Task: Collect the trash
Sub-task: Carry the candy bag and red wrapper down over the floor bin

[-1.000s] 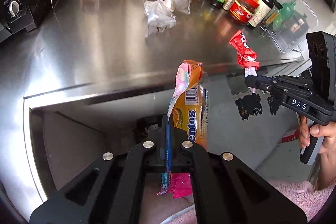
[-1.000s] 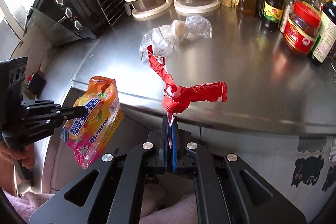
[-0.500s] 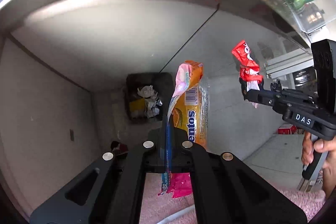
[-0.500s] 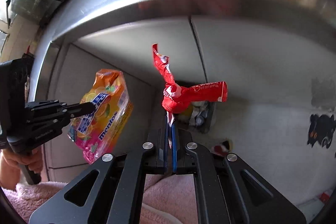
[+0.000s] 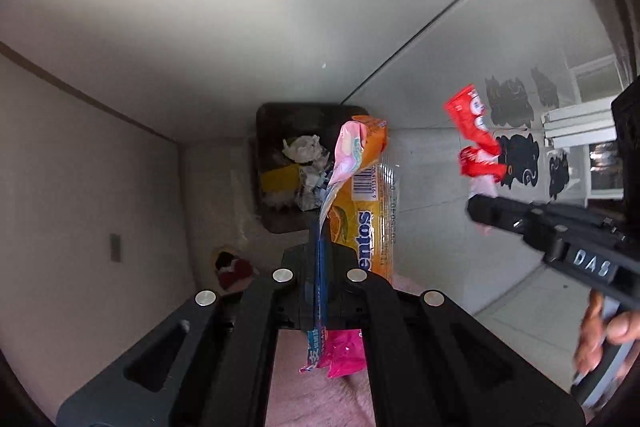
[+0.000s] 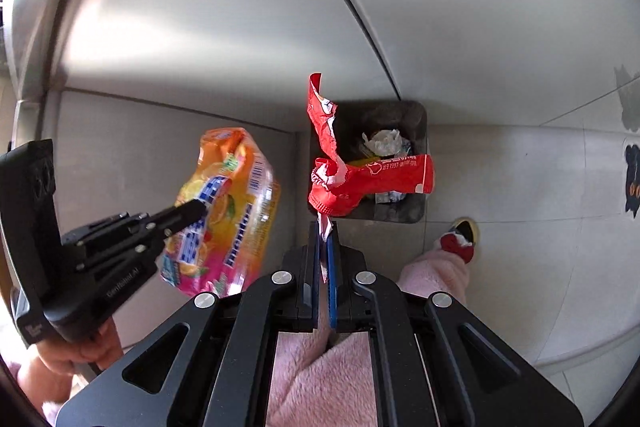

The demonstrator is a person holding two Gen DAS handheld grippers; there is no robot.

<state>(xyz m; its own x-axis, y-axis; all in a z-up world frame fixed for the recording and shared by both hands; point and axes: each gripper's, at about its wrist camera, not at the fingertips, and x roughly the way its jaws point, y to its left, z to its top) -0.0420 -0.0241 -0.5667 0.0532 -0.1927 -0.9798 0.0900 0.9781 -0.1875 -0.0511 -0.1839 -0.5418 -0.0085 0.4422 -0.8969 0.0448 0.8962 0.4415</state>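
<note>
My left gripper is shut on an orange Mentos bag, which stands up between its fingers; that bag and that gripper also show at the left of the right wrist view. My right gripper is shut on a crumpled red wrapper; the red wrapper and this gripper appear at the right of the left wrist view. Below both, on the floor, stands a dark trash bin holding crumpled paper and a yellow item. The bin lies just behind the red wrapper.
Steel cabinet fronts rise behind the bin, with a door seam. A pink-clad leg and a red slipper stand right of the bin. Black cat stickers mark the wall at right. A hand grips the right handle.
Both grippers have dropped from counter height to low in front of the cabinet, each still holding its trash. The counter and bottles left view; the bin now looks larger and closer.
</note>
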